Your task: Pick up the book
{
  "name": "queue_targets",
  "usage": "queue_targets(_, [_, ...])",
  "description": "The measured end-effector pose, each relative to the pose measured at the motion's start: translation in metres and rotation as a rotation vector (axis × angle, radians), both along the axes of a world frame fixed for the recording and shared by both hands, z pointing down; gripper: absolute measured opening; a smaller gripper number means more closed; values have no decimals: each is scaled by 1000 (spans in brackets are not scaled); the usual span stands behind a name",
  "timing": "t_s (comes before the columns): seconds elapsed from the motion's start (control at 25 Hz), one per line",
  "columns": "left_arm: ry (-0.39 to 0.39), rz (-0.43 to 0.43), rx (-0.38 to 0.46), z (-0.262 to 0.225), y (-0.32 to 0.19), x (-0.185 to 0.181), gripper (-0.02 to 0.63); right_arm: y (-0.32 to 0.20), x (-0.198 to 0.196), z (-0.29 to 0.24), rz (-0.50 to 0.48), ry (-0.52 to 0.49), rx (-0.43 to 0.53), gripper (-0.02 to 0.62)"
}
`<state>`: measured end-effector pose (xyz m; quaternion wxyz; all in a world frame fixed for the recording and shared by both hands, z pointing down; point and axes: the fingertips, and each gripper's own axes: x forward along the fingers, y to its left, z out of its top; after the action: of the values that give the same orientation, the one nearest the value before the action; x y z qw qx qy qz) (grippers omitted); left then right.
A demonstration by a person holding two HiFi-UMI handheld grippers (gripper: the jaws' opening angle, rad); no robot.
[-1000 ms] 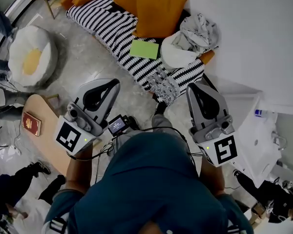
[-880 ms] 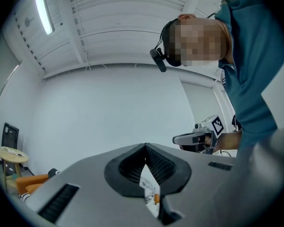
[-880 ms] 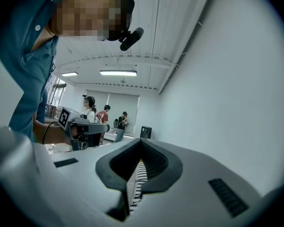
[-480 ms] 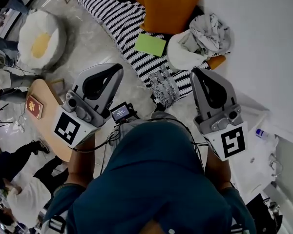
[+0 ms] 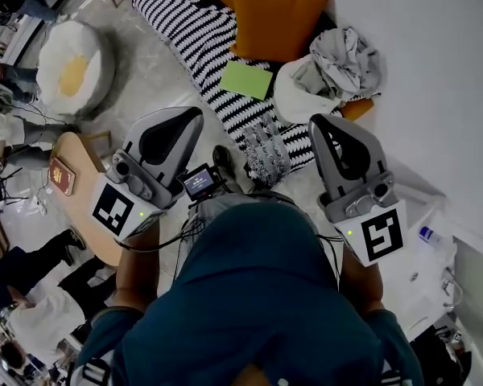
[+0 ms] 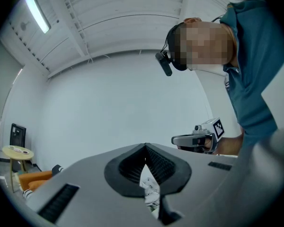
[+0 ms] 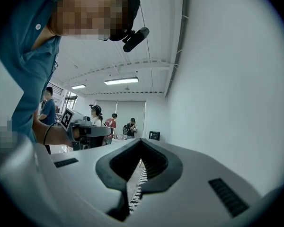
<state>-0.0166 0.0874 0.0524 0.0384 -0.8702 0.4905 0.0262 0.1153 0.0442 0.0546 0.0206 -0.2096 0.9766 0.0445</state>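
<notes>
- The green book [image 5: 247, 80] lies flat on the striped mattress [image 5: 181, 18], top face exposed, so likely easy to reach.
- The left gripper [image 5: 187, 117] and right gripper [image 5: 324, 125] are held level short of the mattress, jaws together and empty, apparently in approach.

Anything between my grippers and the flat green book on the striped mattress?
Nothing visible does. The flat green book lies uncovered on the black-and-white striped mattress, ahead of the left gripper and the right gripper, both shut.
</notes>
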Motion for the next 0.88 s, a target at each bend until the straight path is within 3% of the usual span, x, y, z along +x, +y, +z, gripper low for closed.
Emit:
queue_targets(0.32, [59, 57, -13, 11, -49, -5, 3, -29, 4, 5, 69, 25, -10, 12])
queue_targets(0.56, [86, 114, -114, 50, -105, -31, 3, -57, -14, 18, 122, 59, -51, 12])
queue_targets(0.76, [202, 184, -281, 112, -158, -61, 5, -85, -29, 30, 176, 95, -87, 12])
queue_targets(0.88, [230, 196, -399, 163, -193, -80, 5, -103, -36, 41, 208, 121, -118, 12])
